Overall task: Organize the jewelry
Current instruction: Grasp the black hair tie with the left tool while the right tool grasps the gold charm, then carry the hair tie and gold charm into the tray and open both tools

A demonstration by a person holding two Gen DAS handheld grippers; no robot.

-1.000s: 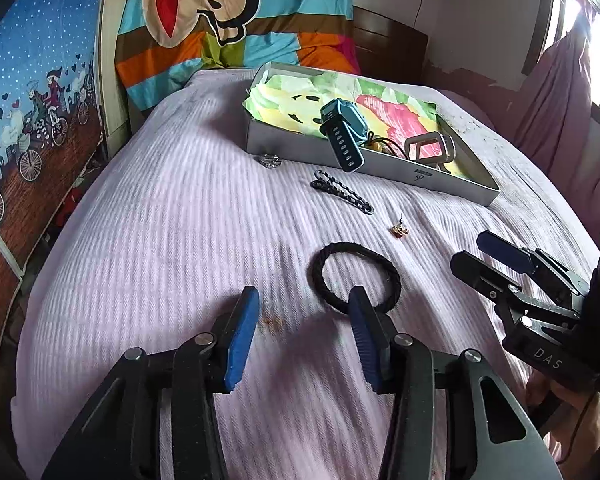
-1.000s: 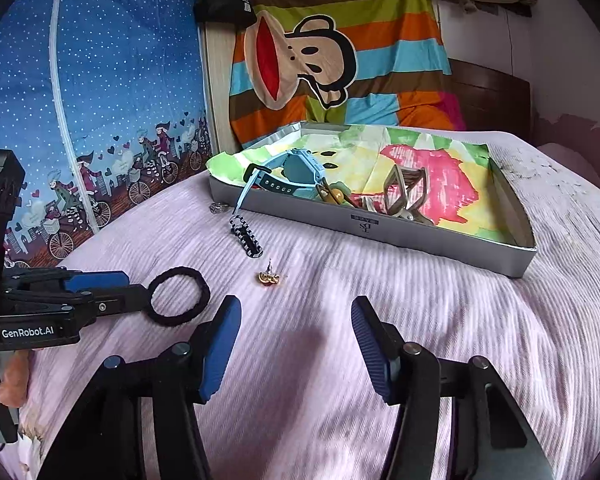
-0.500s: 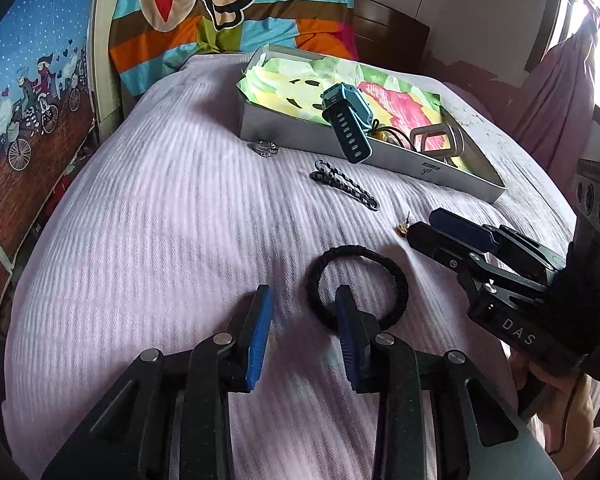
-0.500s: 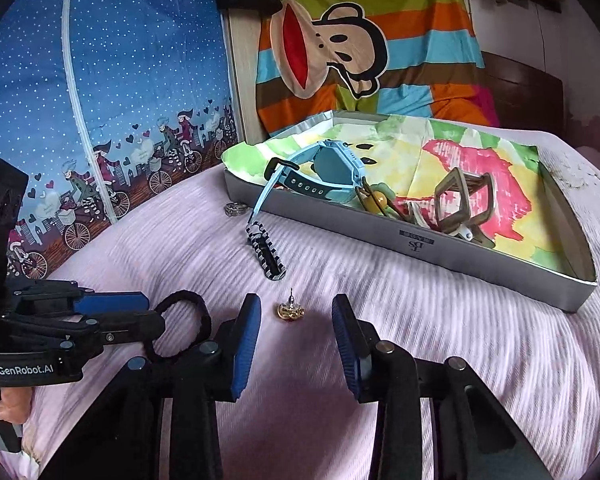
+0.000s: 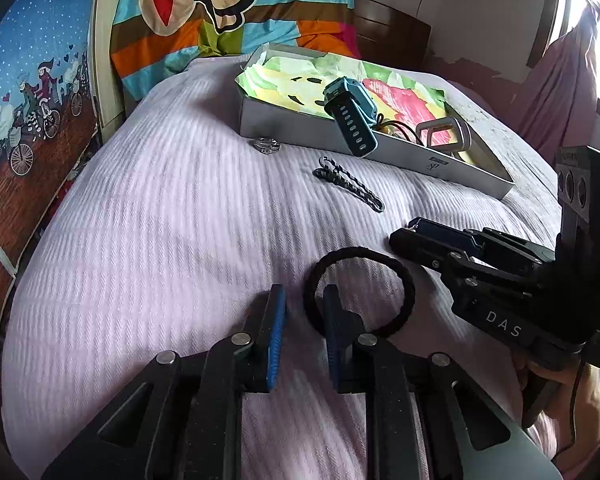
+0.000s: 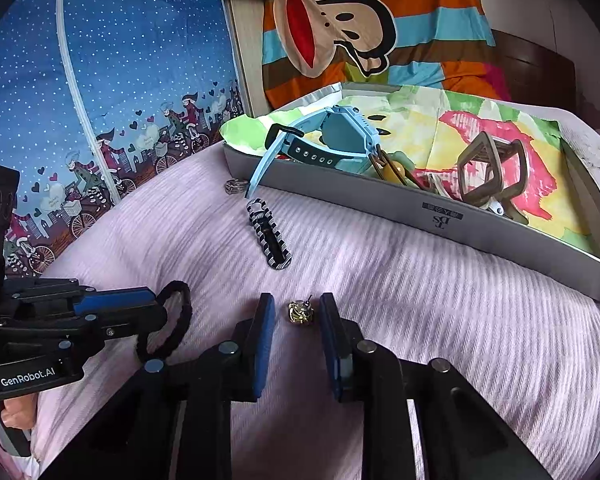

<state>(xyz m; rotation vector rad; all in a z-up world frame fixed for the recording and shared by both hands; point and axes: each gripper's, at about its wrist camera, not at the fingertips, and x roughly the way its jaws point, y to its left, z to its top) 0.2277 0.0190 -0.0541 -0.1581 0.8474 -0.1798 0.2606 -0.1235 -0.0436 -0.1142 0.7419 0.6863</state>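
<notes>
A black hair tie [image 5: 360,290] lies on the lilac bedspread; my left gripper [image 5: 302,300] straddles its near-left edge, one finger inside the ring, jaws narrowly open. A small gold earring [image 6: 300,312] sits between the fingers of my right gripper [image 6: 296,308], jaws narrowly open, not touching it. A striped black-and-white clip [image 6: 269,238] and a silver ring [image 6: 236,186] lie by the grey box [image 6: 440,216], which holds a blue watch [image 6: 332,142] and a brown clip [image 6: 488,176]. The hair tie also shows in the right wrist view [image 6: 178,320].
The box [image 5: 300,132] sits at the bed's far side, lined with coloured paper. A striped monkey blanket [image 5: 220,12] lies behind it. A blue bicycle curtain [image 6: 100,100] hangs at left. The right gripper's body [image 5: 500,280] lies close beside the hair tie.
Both grippers have moved forward and down and narrowed. The left now straddles the hair tie's edge; the right has closed in around the earring.
</notes>
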